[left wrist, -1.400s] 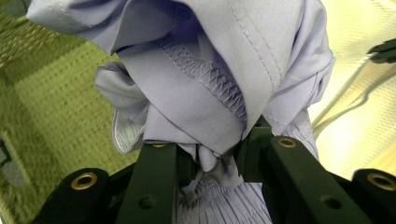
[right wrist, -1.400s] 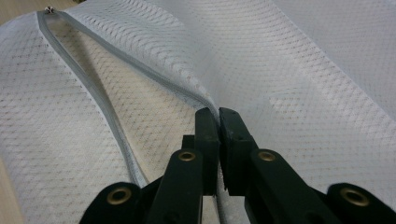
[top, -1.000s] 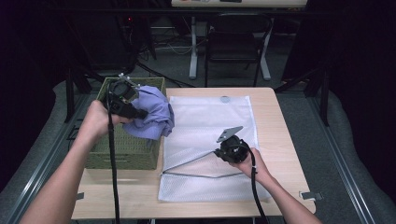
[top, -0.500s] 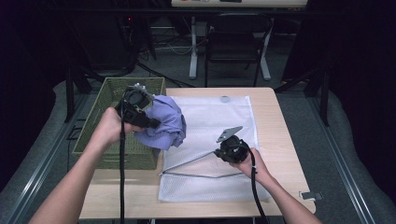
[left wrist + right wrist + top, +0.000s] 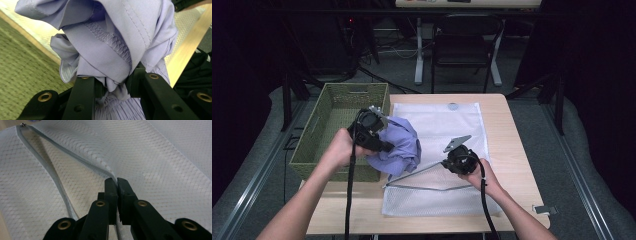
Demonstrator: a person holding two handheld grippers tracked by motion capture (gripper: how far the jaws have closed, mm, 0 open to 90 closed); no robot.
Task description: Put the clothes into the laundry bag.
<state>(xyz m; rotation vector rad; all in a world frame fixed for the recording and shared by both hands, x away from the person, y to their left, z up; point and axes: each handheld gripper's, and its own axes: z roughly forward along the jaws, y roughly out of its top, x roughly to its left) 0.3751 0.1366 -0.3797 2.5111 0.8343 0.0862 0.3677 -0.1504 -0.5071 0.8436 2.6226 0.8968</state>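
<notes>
Over table [image 5: 507,150], garment [image 5: 107,42] between fingers [image 5: 82,97]

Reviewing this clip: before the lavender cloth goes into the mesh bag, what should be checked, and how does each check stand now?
1. Left claw shut on the cloth: ok.
2. Right claw shut on the upper edge of the bag by the zipper: ok.
3. Bag mouth lifted open: ok, a gap shows in the high view.
4. Cloth out of the basket and near the mouth: ok.
5. Mouth wide enough for the bunched cloth: cannot tell.
6. Cloth free of snags underneath: cannot tell.
</notes>
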